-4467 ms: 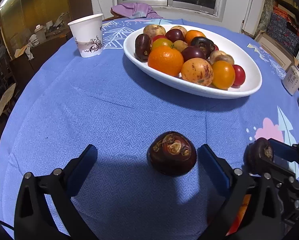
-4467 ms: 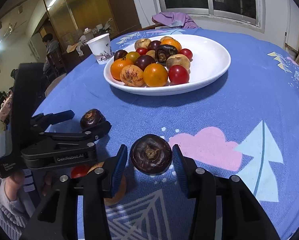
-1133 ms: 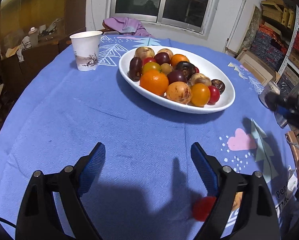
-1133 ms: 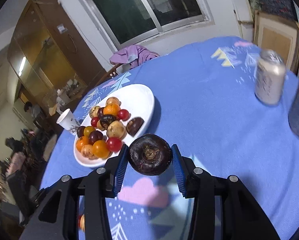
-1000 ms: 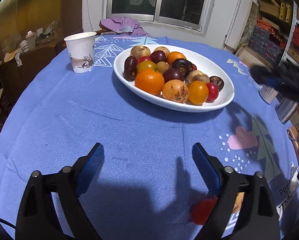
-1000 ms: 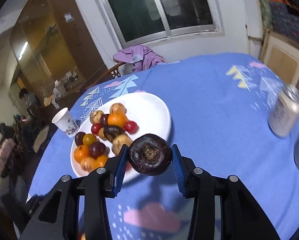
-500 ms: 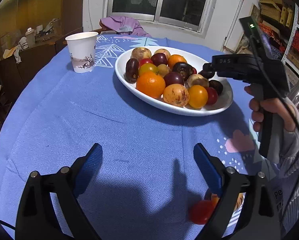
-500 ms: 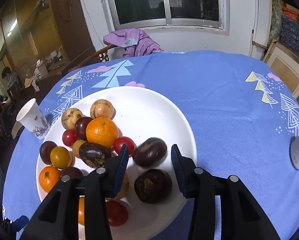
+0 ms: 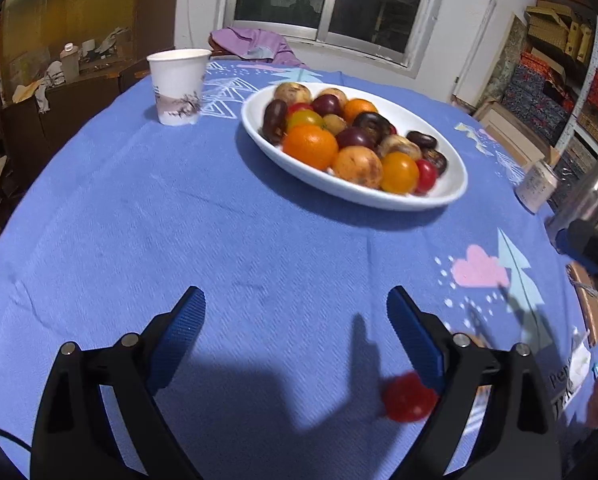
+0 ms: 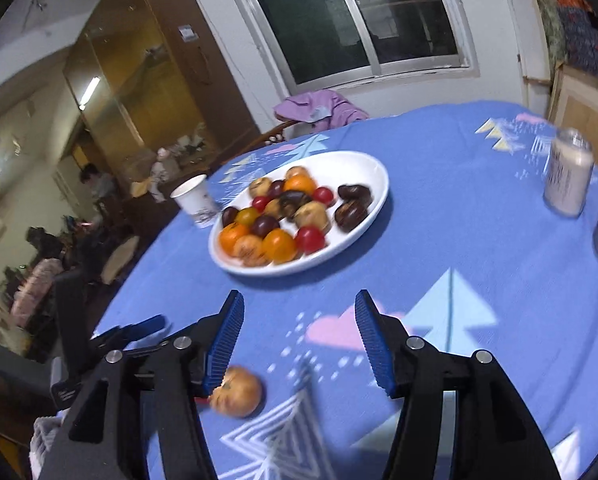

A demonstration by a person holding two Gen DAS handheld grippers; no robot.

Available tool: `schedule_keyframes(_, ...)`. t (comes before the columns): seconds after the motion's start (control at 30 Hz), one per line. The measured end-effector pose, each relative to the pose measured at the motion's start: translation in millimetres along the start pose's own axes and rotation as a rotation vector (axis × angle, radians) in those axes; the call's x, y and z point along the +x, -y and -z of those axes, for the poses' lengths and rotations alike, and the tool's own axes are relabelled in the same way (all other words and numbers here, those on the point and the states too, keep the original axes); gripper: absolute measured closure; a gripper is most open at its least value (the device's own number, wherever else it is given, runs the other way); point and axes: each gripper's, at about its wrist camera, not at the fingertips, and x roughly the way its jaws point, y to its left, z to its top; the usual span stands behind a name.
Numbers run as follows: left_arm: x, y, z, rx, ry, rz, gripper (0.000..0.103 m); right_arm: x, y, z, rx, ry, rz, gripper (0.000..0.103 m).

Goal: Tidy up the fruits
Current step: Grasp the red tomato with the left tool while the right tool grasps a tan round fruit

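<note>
the left gripper [image 9: 295, 334] is wide open with nothing in it, low over the blue tablecloth [image 9: 219, 220]. the right gripper [image 10: 299, 332] is wide open and empty too, up above the near part of the table.

most of the fruit sits in the white plate [image 9: 451, 196] at the far middle of the table. two pieces are not in it yet. a small red tomato [image 9: 409, 398] lies near the left gripper's right finger, just beside it. an orange-brown round fruit [image 10: 237, 390] lies on the cloth at the near left in the right wrist view, just beside that gripper's left finger.

things that could go wrong, i think:
- both loose fruits are round, so a bump from a finger could make one roll away, maybe off the near edge.
- the tomato is soft, so a hard squeeze could squash it.
- the plate is piled up. a fruit dropped on top could roll down and push another one out.
- the two grippers are close together, so they could knock into each other.
- a paper cup [image 9: 178, 86] stands to the far left of the plate and a drink can [image 10: 567, 172] to the far right. a wide swing could tip them.
</note>
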Motion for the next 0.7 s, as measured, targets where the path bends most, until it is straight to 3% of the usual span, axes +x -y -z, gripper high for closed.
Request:
schedule_keyframes(0.13,-9.9,11.3,18.8,0.051,-0.002,-0.028,0.013,10.2,13.0,13.1,0.049,-0.055,-0.026,0.044)
schedule_keyframes(0.3,-20.5,3.0,29.5,0.009,0.000,-0.030,0.010,-1.1,14.7,8.7,0.022,-0.002,0.007,0.044)
schedule_keyframes(0.7,-31.7,12.2,40.8,0.034,-0.003,0.077,0.010,-5.0,24.0,7.1,0.055,-0.005,-0.018,0.044)
